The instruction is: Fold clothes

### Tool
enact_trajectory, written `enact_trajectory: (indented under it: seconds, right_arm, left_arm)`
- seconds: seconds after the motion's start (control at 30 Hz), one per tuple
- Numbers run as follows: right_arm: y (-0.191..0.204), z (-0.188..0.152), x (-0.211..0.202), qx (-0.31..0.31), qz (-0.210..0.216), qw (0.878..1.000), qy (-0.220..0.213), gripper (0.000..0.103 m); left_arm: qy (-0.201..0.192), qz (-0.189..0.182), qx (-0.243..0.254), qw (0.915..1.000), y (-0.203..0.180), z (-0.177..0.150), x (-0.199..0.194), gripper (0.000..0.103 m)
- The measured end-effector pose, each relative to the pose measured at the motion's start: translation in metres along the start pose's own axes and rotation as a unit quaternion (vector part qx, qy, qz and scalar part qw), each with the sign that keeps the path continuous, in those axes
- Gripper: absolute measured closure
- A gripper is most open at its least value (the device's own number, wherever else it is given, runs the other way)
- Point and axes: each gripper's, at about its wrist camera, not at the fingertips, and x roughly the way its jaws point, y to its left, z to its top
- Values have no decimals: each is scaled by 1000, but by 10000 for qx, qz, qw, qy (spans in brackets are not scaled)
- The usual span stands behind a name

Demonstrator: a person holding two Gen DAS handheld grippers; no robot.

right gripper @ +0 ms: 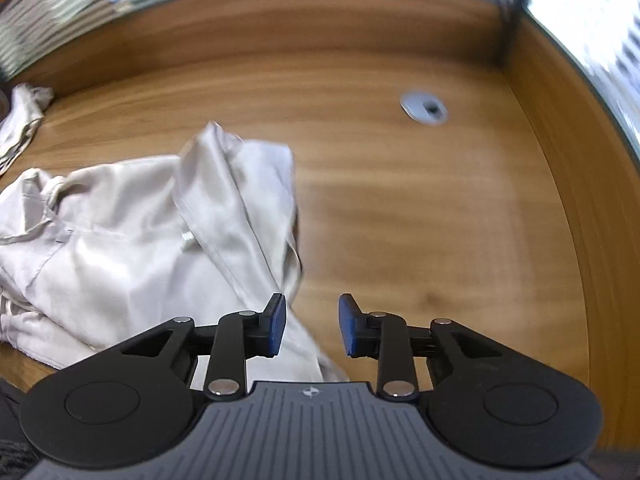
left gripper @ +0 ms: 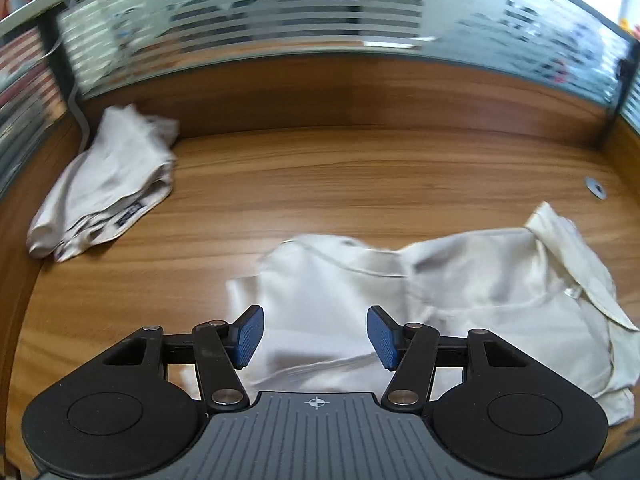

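Note:
A cream-white shirt (left gripper: 460, 292) lies rumpled on the wooden desk (left gripper: 320, 184), its collar toward the right. My left gripper (left gripper: 316, 336) hangs over the shirt's left part, its blue pads apart with only flat cloth below the gap. In the right wrist view the same shirt (right gripper: 132, 236) spreads to the left. My right gripper (right gripper: 312, 326) stands open above the shirt's right edge, where cloth meets bare wood, and its pads press on nothing. A second pale garment (left gripper: 108, 184), folded in a bundle with a dark label, rests at the desk's far left.
Wooden side walls (right gripper: 560, 184) and a back wall topped with striped frosted glass (left gripper: 280, 20) enclose the desk. A round grey cable grommet (right gripper: 424, 107) sits in the desk at the far right. Bare wood (right gripper: 420, 240) lies right of the shirt.

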Motion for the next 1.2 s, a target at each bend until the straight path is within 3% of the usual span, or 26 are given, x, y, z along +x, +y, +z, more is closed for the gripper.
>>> enact_trajectory:
  seconds: [0.2, 0.37, 0.47, 0.6, 0.73, 0.83, 1.1, 1.2]
  right_arm:
    - [20, 29, 21, -643, 422, 9970, 2, 67]
    - [42, 38, 46, -1186, 670, 9905, 204, 66]
    - [53, 43, 58, -1343, 768, 9874, 320, 66]
    - [63, 45, 73, -1402, 812, 9858, 445, 66]
    - [68, 46, 85, -1442, 823, 9847, 531, 66]
    - [74, 48, 91, -1573, 836, 9823, 587, 66]
    - [94, 66, 101, -2038, 750, 9750, 464, 62]
    - [103, 73, 109, -2244, 706, 9710, 430, 62]
  left_arm:
    - [74, -181, 335, 9992, -39, 10, 28, 42]
    - [134, -578, 604, 9964, -59, 23, 52, 45]
    - [241, -693, 747, 9945, -65, 30, 65, 52]
    - [405, -811, 848, 9923, -72, 37, 79, 54]
    - [823, -778, 805, 9903, -79, 39, 99, 57]
    - [1191, -503, 783, 9885, -82, 35, 116, 65]
    - [1660, -248, 245, 9855, -75, 28, 144, 68]
    - [1668, -214, 76, 9857, -73, 29, 149, 87]
